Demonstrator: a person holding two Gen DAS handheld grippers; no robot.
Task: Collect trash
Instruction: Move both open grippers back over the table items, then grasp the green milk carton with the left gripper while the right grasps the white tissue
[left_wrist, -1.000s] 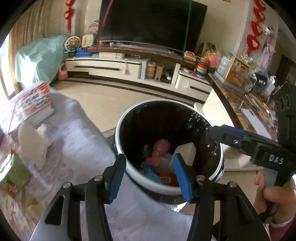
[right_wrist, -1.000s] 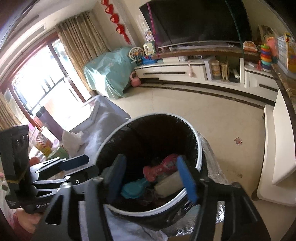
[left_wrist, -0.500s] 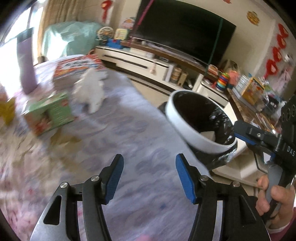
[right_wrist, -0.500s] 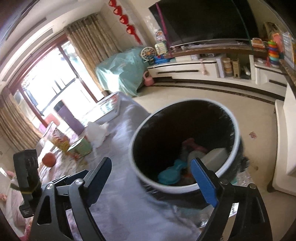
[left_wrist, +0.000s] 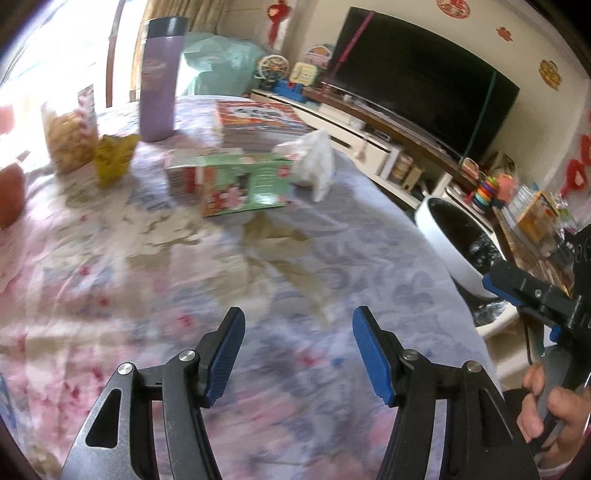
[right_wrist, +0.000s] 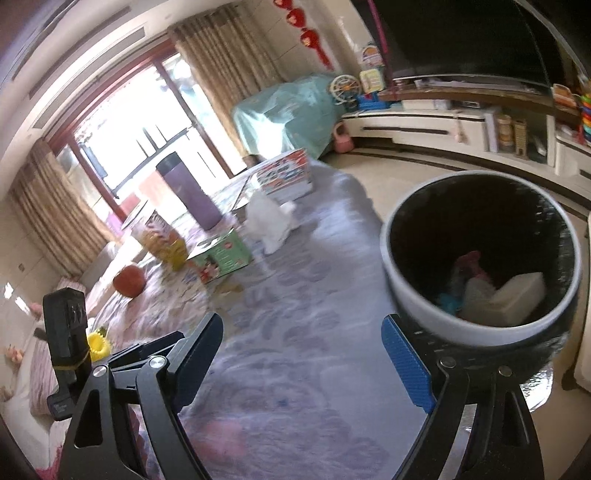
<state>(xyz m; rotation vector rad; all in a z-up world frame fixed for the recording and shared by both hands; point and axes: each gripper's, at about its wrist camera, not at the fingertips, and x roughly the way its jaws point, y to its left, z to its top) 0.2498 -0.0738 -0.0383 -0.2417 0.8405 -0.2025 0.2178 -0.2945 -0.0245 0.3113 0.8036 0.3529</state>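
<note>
The task is partly complete, judging from the layout: the trash bin (right_wrist: 480, 258) at the right of the right wrist view already holds several discarded items, while loose pieces lie uncollected on the desk (left_wrist: 258, 295), which carries a floral cloth. The bin is a white-rimmed round container with a black liner, standing off the desk's right edge; in the left wrist view it appears at the middle right (left_wrist: 454, 243). Inside it sit a pale block-shaped item (right_wrist: 517, 295), a pink object (right_wrist: 469, 262) and a blue-green piece (right_wrist: 448, 301); their exact nature cannot be determined because the interior is dark and blurred. What is left, as a judgement: a crumpled white tissue (left_wrist: 314, 162) in the upper centre of the left wrist view, and just beside it a flattened green carton (left_wrist: 236, 184), which is probably also trash. A purple flask (left_wrist: 159, 77), a clear snack jar (left_wrist: 68, 136), a yellow wrapper-like item (left_wrist: 112, 158) and a printed box (left_wrist: 258, 122) stand further back, in the upper left and upper centre. The left claw (left_wrist: 297, 354) is spread wide and holds nothing, above bare cloth at the bottom centre. The right claw (right_wrist: 301, 363) is likewise wide apart and empty, low in its frame between the desk and the bin.
</note>
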